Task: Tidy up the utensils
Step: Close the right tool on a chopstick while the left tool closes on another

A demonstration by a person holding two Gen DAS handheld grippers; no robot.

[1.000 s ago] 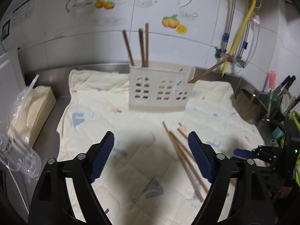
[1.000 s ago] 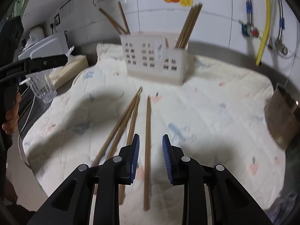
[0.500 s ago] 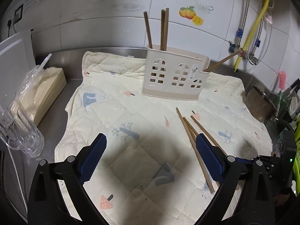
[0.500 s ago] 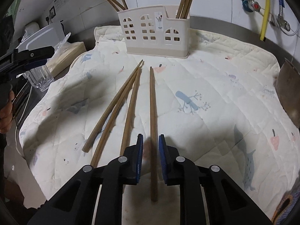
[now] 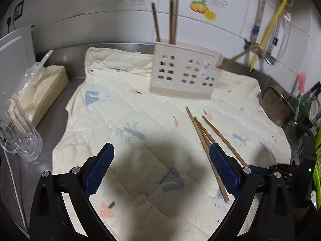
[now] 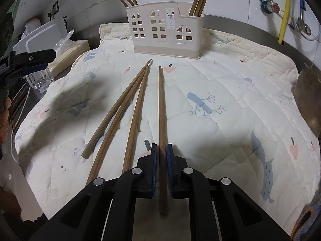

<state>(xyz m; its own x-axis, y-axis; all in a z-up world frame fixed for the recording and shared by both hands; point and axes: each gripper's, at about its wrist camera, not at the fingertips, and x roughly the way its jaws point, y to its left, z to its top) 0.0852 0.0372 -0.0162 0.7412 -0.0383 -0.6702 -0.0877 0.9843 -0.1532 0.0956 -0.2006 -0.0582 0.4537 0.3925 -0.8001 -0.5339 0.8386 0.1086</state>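
- Down on the quilted cloth (image 6: 230, 92), the right gripper (image 6: 161, 166) has its blue pads closed tight against a single chopstick (image 6: 161, 108), which runs straight ahead between them, its far tip toward the cream utensil holder (image 6: 166, 34).
- Three loose chopsticks (image 6: 128, 108) lie fanned just left of the gripped one.
- More chopsticks stand in the holder's left and right compartments.
- The left gripper (image 5: 161, 170) hangs wide open over bare cloth, holding nothing.
- A small label on the holder's front is too small to read.
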